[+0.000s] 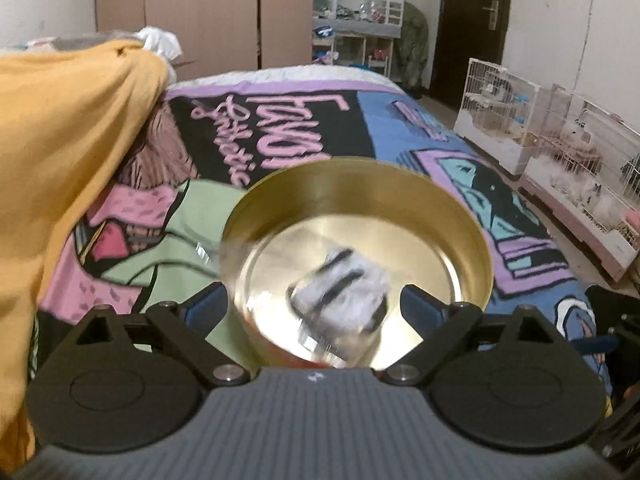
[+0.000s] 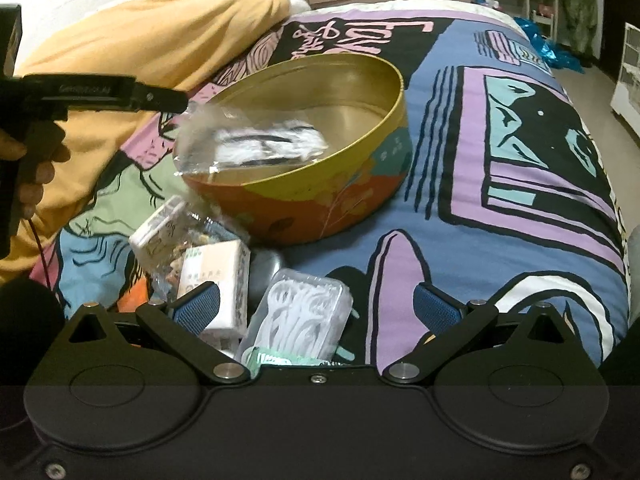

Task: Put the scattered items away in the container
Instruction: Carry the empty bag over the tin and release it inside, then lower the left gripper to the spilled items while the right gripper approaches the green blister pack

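A round tin (image 1: 452,216), gold inside and orange and yellow outside (image 2: 320,208), stands on the bed. A clear plastic bag with something white and black in it (image 1: 340,292) is blurred over the tin's near side; in the right wrist view the bag (image 2: 252,140) lies across the near rim. My left gripper (image 1: 312,304) is open around the bag without pressing it, and shows side-on (image 2: 176,100) at the bag's corner. My right gripper (image 2: 318,308) is open above a clear box of floss picks (image 2: 300,312), a tissue pack (image 2: 220,280) and a small bag of bits (image 2: 172,236).
A yellow blanket (image 1: 68,140) is heaped left of the tin. The bright patterned bedcover (image 2: 500,184) stretches to the right and beyond. White pet cages (image 1: 560,168) line the floor right of the bed. A person's hand (image 2: 24,176) holds the left gripper's handle.
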{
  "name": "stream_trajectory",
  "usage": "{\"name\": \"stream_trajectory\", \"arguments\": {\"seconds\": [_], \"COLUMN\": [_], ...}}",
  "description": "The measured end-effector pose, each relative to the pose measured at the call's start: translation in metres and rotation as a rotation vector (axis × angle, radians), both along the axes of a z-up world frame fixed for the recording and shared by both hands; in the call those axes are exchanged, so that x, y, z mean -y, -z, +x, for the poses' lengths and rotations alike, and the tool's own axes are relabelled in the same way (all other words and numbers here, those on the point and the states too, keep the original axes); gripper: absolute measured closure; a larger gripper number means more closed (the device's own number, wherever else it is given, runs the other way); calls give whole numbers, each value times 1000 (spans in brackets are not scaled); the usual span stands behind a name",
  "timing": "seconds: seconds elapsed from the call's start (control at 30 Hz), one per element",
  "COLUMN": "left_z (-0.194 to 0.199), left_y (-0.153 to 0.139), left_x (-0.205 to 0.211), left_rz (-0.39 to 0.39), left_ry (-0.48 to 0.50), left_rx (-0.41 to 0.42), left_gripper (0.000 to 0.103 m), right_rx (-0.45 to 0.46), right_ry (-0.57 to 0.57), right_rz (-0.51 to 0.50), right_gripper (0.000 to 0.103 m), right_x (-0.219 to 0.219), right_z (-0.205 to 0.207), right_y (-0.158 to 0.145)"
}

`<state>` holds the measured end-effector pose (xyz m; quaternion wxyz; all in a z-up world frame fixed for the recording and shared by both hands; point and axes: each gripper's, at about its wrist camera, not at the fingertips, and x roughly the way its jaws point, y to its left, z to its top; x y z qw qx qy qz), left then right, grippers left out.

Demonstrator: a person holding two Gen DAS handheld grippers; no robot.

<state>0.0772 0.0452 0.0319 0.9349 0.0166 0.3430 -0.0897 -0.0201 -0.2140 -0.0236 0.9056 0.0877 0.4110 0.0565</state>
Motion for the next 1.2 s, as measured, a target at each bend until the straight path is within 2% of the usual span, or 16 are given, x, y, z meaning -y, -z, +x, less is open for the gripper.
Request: {"name": "stream_trajectory", "arguments": {"seconds": [0.13,0.33,0.67,0.83,0.97,1.07,1.13,1.2], "left_z": [-17,-52,-90,-102,-104,-105,-98,-92], "left_y": [12,31,60,66,65,66,70,73], "left_x": [-13,-27,-27,-27,-24,-23,-18,-13], "left_rz": [-38,-154,-151,-210,-206,-212,-164,-73], "left_ry": [-23,-3,17,47,37,73,121,165], "left_rx": [-18,-13,-49,-105,-142,-179,-266,-300], "left_gripper": [6,1,0,0,0,0,0,0], "right_rx": [-5,-10,-24,-58,-94,-132,-155,-168], "right_ry": [-8,-7,-6,-26,-37,-38,-41,-45], "right_rz": [-7,-19,-67,-84,-80,-89,-101,-104], "right_gripper": [0,0,0,0,0,0,0,0], "right_x": [-2,-3,-13,-23,-33,-42,-47,-50], "right_z": [-1,-4,-11,-15,-17,-18,-19,-19], "right_y": [0,1,2,6,12,19,24,27]}}
